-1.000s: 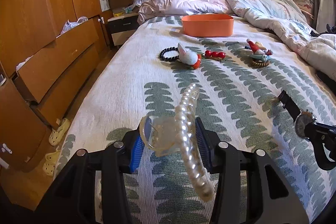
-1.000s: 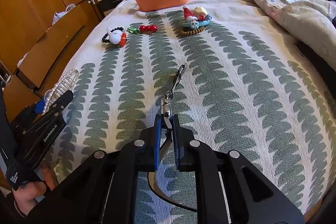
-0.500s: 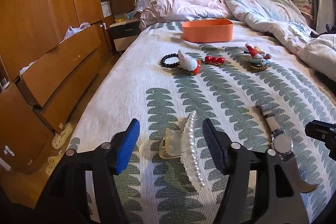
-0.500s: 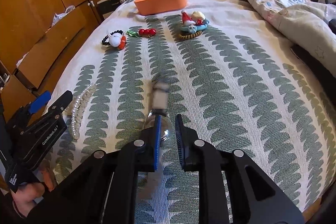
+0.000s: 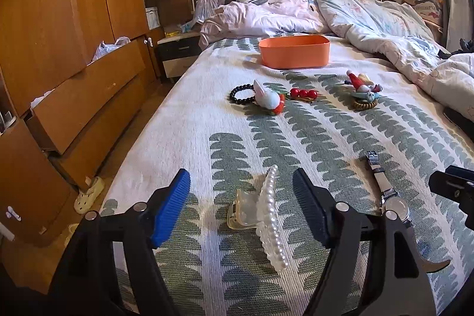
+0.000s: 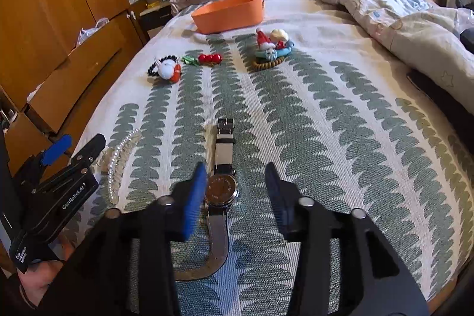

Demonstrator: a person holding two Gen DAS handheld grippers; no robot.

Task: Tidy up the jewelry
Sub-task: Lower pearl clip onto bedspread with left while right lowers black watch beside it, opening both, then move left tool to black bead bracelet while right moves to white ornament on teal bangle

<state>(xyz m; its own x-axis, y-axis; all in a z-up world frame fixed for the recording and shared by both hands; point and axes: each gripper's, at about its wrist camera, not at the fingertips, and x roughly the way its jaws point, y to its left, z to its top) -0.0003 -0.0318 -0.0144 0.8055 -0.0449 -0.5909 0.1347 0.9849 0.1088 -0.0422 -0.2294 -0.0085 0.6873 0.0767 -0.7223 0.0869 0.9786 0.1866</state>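
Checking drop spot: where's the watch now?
The watch lies face down on the bedspread, between the jaws of the opening right claw, untouched by its pads. The pearl hair clip lies to its left.

Each black hand-held gripper (image 5: 241,205) has blue ribbed pads (image 5: 170,211), silver screws and white "GenRobot.AI" lettering.

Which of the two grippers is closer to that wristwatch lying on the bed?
The right gripper: the wristwatch lies on the bedspread between its opening fingers. The left gripper is off to the watch's left, around the pearl hair clip.
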